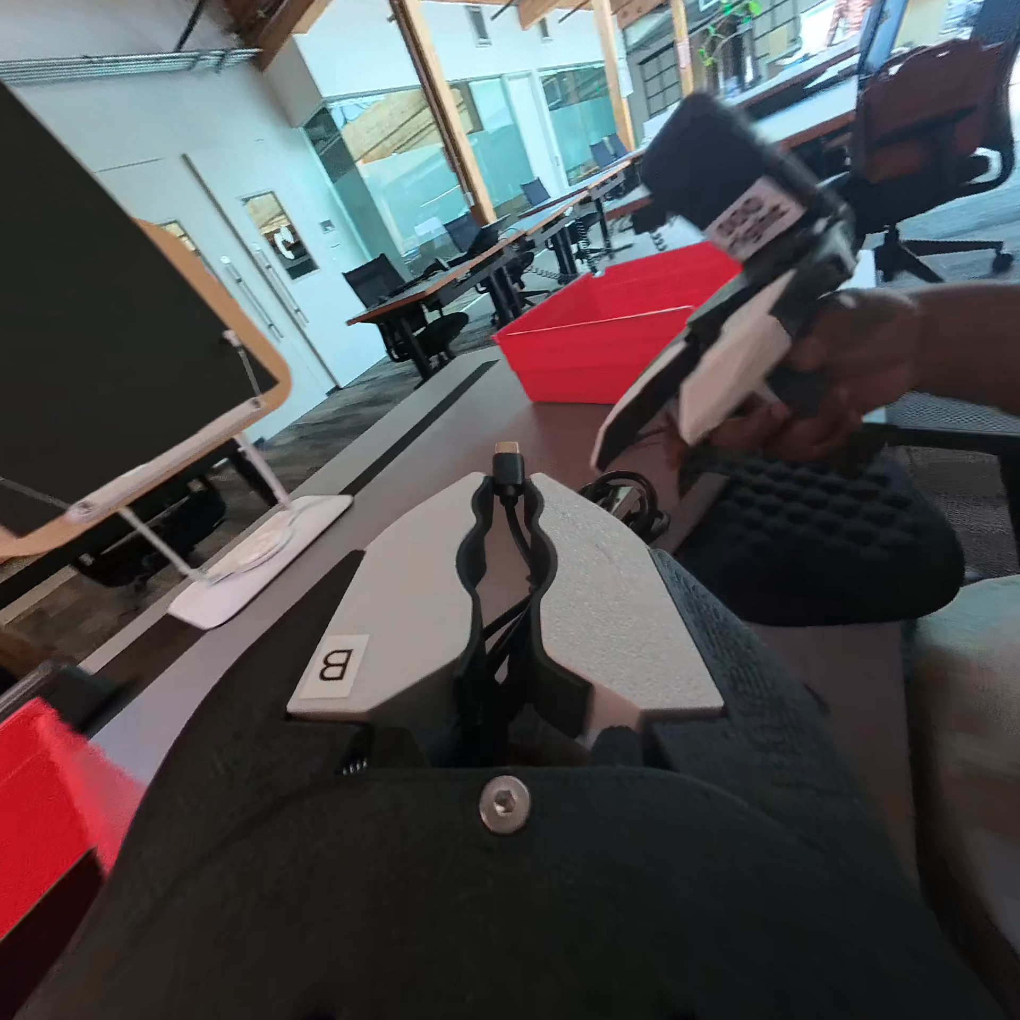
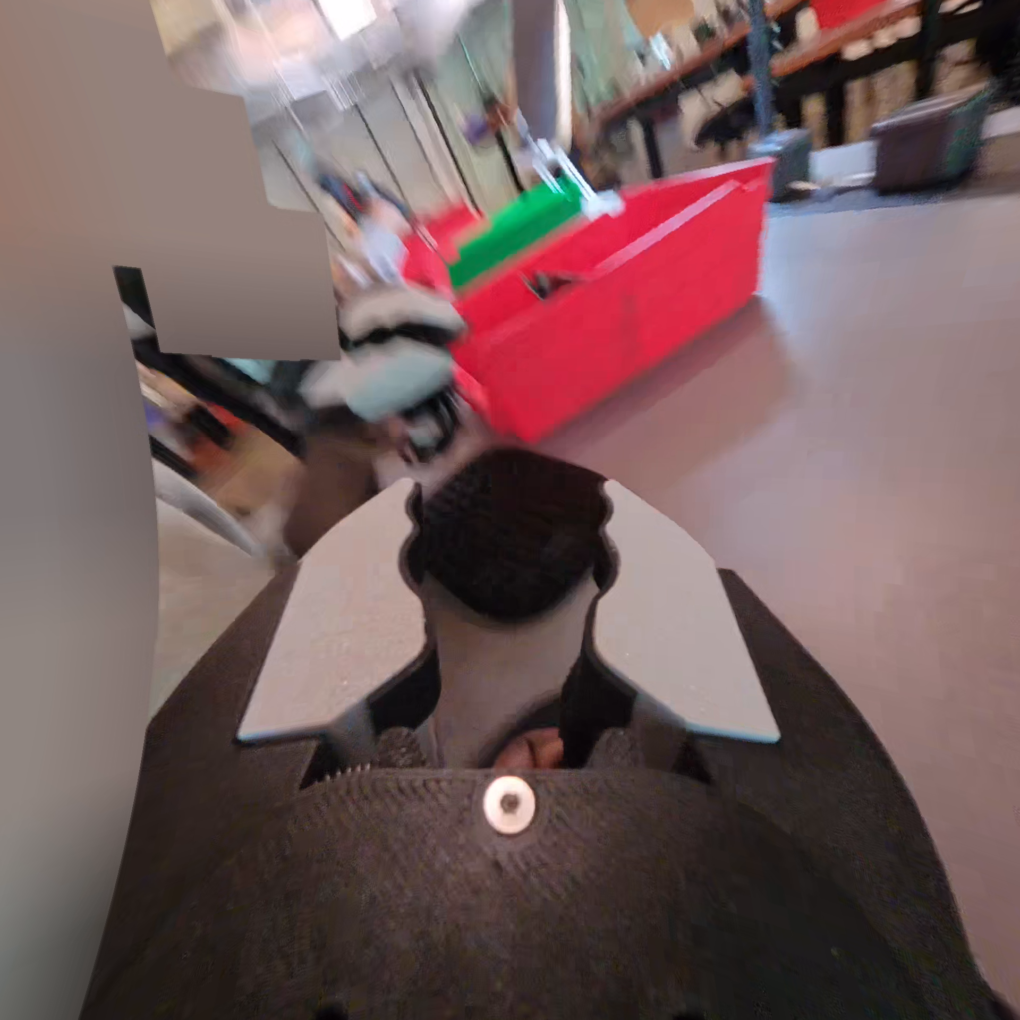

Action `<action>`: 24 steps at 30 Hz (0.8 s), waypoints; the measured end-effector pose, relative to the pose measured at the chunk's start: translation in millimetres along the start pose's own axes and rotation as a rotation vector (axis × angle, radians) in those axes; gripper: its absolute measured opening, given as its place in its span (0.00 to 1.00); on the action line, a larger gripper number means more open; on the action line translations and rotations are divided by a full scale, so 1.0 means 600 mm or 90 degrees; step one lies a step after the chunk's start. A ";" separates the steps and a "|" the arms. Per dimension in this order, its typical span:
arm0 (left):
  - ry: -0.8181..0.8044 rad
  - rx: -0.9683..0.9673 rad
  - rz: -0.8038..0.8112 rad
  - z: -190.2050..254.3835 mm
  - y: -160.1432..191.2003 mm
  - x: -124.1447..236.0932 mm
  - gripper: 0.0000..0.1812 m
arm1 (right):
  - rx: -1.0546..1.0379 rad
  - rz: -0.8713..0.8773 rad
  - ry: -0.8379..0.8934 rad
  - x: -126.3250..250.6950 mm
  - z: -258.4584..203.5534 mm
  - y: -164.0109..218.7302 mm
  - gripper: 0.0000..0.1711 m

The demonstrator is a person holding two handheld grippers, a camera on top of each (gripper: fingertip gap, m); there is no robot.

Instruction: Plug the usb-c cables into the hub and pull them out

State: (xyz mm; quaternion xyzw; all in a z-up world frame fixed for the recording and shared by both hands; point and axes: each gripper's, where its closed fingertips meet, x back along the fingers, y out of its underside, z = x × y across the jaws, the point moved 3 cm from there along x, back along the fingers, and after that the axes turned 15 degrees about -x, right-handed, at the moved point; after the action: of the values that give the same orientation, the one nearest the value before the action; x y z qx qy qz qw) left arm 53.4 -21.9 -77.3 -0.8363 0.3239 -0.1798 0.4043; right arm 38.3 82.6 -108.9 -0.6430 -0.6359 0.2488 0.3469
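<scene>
My left gripper [image 1: 508, 484] is shut on a black USB-C cable [image 1: 509, 469]. The plug's metal tip sticks out past the fingertips and the cord runs back between the fingers. It is held above the dark table [image 1: 441, 419]. A small silver hub [image 1: 626, 499] with coiled black cables lies just right of the fingertips, partly hidden. My right gripper [image 2: 510, 485] is open and empty above a black textured pad [image 2: 508, 552]. It shows in the left wrist view [image 1: 646, 447] held in a hand, tilted down over the hub area. The right wrist view is blurred.
A red bin [image 1: 596, 342] stands at the back of the table. In the right wrist view this red bin [image 2: 607, 331] shows a green block [image 2: 513, 232] behind it. A dark screen on a white stand [image 1: 110, 331] is at the left. Another red bin [image 1: 44, 800] is near left. The black pad [image 1: 800, 530] lies right.
</scene>
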 end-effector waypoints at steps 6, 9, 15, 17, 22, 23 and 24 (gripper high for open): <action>0.066 0.022 -0.046 -0.007 0.023 0.042 0.06 | 0.203 -0.313 0.236 0.013 0.087 0.044 0.33; 0.096 0.044 -0.061 0.008 0.037 0.042 0.06 | 0.209 -0.402 0.269 -0.008 0.119 0.056 0.28; 0.126 0.080 -0.077 0.024 0.057 0.042 0.06 | 0.266 -0.509 0.295 -0.047 0.145 0.081 0.13; 0.139 0.102 -0.084 0.027 0.062 0.040 0.06 | 0.313 -0.473 0.270 -0.047 0.134 0.072 0.13; 0.242 0.151 -0.074 0.053 0.056 0.028 0.06 | 0.277 -0.286 0.046 -0.010 0.054 0.026 0.12; 0.267 0.160 -0.070 0.059 0.054 0.024 0.06 | 0.289 -0.274 0.017 -0.001 0.044 0.025 0.12; 0.293 0.168 -0.069 0.065 0.052 0.020 0.06 | 0.304 -0.268 -0.004 0.005 0.035 0.026 0.12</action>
State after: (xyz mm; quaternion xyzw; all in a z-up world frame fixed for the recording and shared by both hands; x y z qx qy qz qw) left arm 71.5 -22.8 -125.5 -0.7293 0.3358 -0.4275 0.4155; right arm 32.5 89.0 -133.7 -0.3970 -0.6798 0.3160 0.5296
